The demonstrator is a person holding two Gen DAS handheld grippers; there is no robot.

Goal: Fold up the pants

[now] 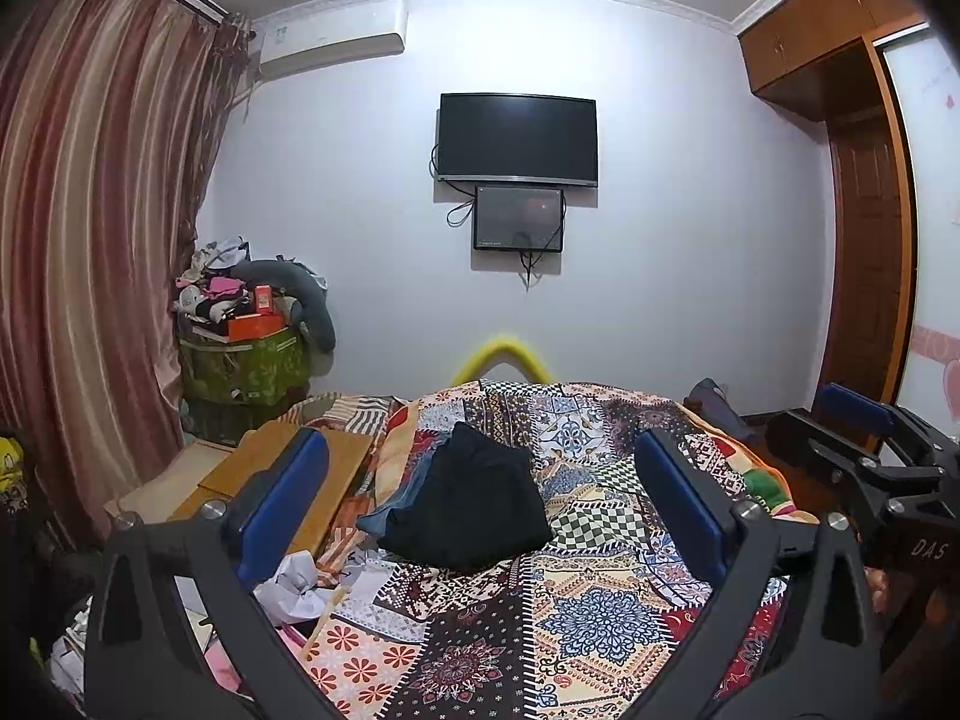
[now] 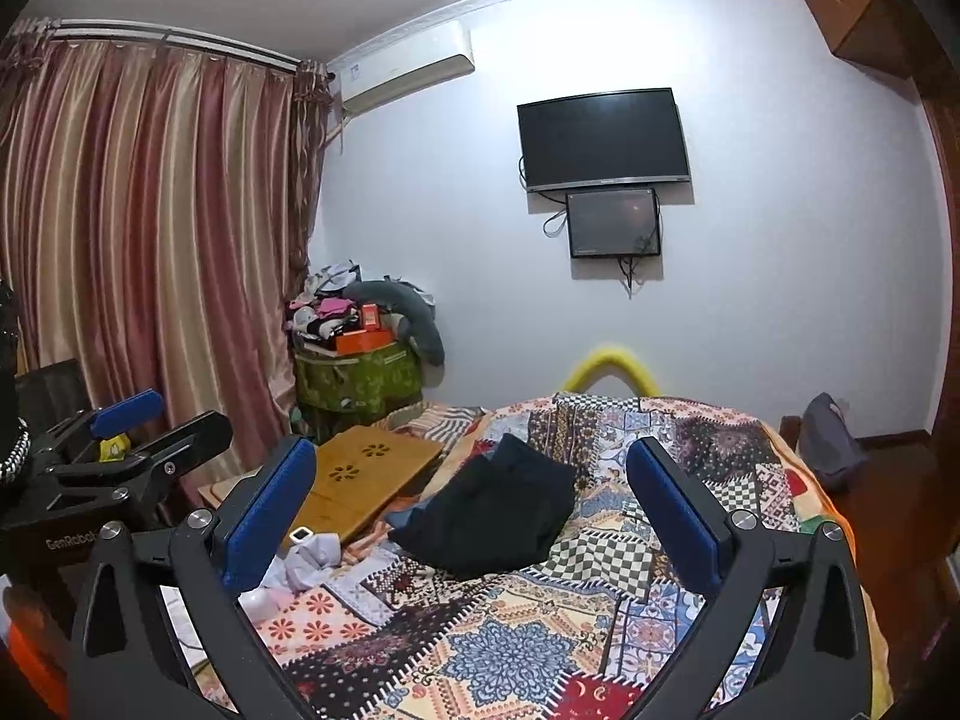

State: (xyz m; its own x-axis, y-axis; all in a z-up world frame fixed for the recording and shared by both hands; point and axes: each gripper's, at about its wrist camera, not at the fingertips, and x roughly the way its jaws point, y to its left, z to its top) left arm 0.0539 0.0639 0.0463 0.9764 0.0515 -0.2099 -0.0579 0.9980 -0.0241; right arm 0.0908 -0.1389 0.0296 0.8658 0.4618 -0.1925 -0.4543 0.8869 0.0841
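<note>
I hold two black tongs with blue pads above a bed covered by a patchwork quilt (image 1: 600, 618). My left tongs (image 1: 480, 516) are released, jaws spread wide with nothing between them; my right tongs (image 2: 474, 510) are likewise released and empty. The black pants (image 1: 474, 510) lie in a folded bundle near the middle of the quilt, ahead of both tongs and apart from them, partly covering a blue garment (image 1: 384, 519) (possibly jeans) on their left side. A wooden lap tray (image 2: 360, 480) rests by the quilt's left edge, with crumpled white cloth (image 2: 312, 558) just in front of it. On the far wall hang a dark television (image 1: 517, 139) and a smaller screen (image 1: 519, 219).
</note>
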